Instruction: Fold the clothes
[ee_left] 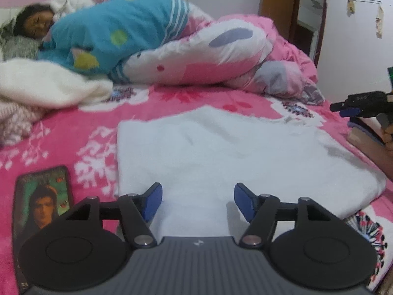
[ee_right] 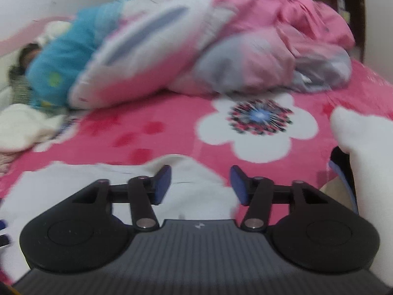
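A white garment (ee_left: 221,147) lies folded flat on the pink flowered bed sheet (ee_left: 61,142). My left gripper (ee_left: 198,196) hovers over the garment's near edge, open, with nothing between its blue pads. At the right rim of the left wrist view, my right gripper (ee_left: 343,109) is held above the bed's side. In the blurred right wrist view, the right gripper (ee_right: 200,182) is open above a corner of the white garment (ee_right: 73,179), its pads clear of the cloth. Another piece of white cloth (ee_right: 356,135) hangs close at the right edge.
A person (ee_left: 110,32) lies at the back of the bed under a blue blanket, beside a heaped pink quilt (ee_left: 245,49). A white fluffy blanket (ee_left: 49,86) lies at the left. A picture-covered flat object (ee_left: 41,206) rests near left. Stacked books (ee_left: 363,132) stand at right.
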{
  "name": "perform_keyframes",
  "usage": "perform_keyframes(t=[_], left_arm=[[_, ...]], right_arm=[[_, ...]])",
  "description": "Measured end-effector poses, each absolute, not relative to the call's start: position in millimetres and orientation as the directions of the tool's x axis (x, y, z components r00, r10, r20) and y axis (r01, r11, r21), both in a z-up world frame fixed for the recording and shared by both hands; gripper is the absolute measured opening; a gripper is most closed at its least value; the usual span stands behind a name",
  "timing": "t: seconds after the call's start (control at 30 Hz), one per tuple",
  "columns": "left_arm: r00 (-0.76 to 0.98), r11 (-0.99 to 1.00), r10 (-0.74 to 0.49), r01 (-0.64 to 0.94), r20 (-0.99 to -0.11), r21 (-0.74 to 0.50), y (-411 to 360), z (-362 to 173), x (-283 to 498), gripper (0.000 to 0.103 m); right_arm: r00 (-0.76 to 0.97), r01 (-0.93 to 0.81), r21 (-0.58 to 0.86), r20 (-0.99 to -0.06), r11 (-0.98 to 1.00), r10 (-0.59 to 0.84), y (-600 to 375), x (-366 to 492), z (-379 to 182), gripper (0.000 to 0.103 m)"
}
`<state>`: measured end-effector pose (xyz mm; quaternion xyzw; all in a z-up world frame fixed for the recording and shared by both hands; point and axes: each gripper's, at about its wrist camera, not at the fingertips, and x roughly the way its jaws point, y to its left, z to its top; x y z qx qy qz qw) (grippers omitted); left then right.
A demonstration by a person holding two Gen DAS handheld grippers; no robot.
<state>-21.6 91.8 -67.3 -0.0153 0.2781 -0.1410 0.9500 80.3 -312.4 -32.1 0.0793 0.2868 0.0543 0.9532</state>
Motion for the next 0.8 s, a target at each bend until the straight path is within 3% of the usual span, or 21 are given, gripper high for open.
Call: perform_keyframes(t=[0.13,0.23,0.53,0.8], left_arm=[[0.806,0.952,-0.304,0.274,-0.508,-0.136,92,-55,-43,0.067],[0.786,0.950,-0.311,0.266,-0.534,-0.162,90,-50,-55,0.067],[0.700,0.964,-0.266,0.179,-0.663,-0.198,89,-46,-68,0.066],[0.667,0.982,-0.187,0.099,-0.721,-0.163,84,-46,-66,0.066]], right_arm=[[0.817,-0.173,0.208,-0.516,0.963,0.258,-271,45,-17,0.094],[0.797,-0.246,0.225,-0.507,0.943,0.329,-236,21,-18,0.101],[0.698,-0.311,0.179,-0.623,0.933,0.352,-149,-8,-56,0.102],[0.687,-0.380,0.047,-0.654,0.924,0.316,-118,-19,-77,0.102]])
